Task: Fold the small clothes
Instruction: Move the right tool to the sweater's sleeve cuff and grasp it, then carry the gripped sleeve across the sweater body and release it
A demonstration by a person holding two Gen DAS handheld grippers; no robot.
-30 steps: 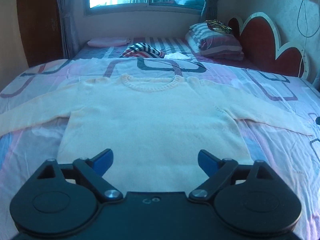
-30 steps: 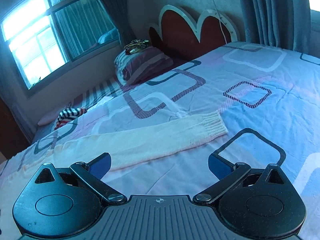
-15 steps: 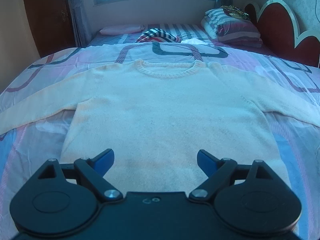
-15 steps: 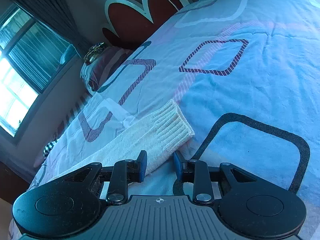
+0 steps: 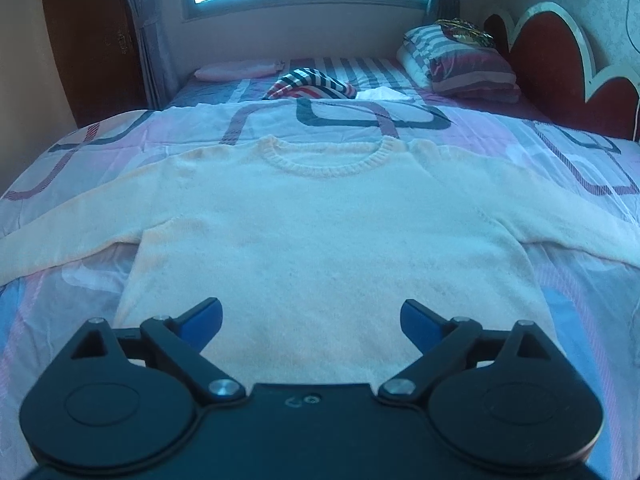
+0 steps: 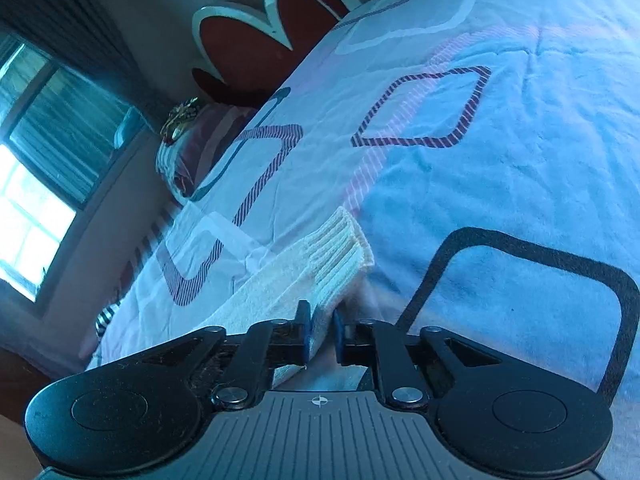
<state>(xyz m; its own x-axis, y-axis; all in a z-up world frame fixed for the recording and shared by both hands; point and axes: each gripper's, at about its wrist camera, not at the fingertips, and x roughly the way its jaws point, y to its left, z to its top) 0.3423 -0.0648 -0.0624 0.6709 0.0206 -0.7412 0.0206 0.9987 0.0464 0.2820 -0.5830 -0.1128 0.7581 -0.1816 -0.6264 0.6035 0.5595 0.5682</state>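
A cream knitted sweater (image 5: pixel 328 240) lies flat on the bed, neck towards the window and both sleeves spread out to the sides. Above its lower hem hovers my left gripper (image 5: pixel 312 318), its jaws opening wide with nothing between them but the cloth beneath. In the right wrist view the sweater's ribbed sleeve cuff (image 6: pixel 340 256) lies on the bedspread. My right gripper (image 6: pixel 320 330) is closing on the near edge of that cuff, and the blue pads pinch the knit between them.
A patterned bedspread (image 6: pixel 500 184) covers the bed. Striped pillows (image 5: pixel 460 60) with a gold object on top lie by the red scalloped headboard (image 5: pixel 560 68). A striped garment (image 5: pixel 308 88) and a pink cushion (image 5: pixel 236 70) lie beyond the sweater, under the window.
My right gripper dropped to the sleeve cuff, rolled, and closed from wide open onto its edge. My left gripper crept forward over the hem and its jaws widened slightly.
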